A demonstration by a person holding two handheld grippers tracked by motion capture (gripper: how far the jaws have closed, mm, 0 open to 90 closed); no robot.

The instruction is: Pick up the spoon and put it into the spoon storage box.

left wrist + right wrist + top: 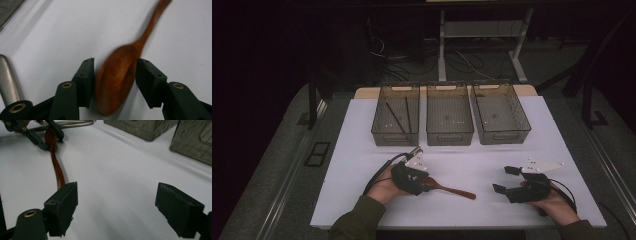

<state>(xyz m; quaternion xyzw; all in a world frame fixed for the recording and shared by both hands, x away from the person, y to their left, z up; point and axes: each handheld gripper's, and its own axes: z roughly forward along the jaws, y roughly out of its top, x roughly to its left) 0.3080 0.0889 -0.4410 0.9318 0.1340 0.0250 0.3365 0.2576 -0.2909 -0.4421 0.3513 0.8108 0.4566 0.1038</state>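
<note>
Both pads of the left gripper (115, 82) pinch the wooden spoon (117, 75) by its rounded bowl, which could squirt out; right gripper (116, 207) gapes empty.

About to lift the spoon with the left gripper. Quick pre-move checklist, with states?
1. Wooden spoon bowl between left gripper fingers: ok.
2. Fingers firmly pressing the bowl: cannot tell, the picture is blurred.
3. Spoon handle free on the white table: ok.
4. Right gripper open, holding nothing, off to the side: ok.
5. Three bins upright beyond: ok.
6. Left bin already holds dark sticks: ok.
</note>
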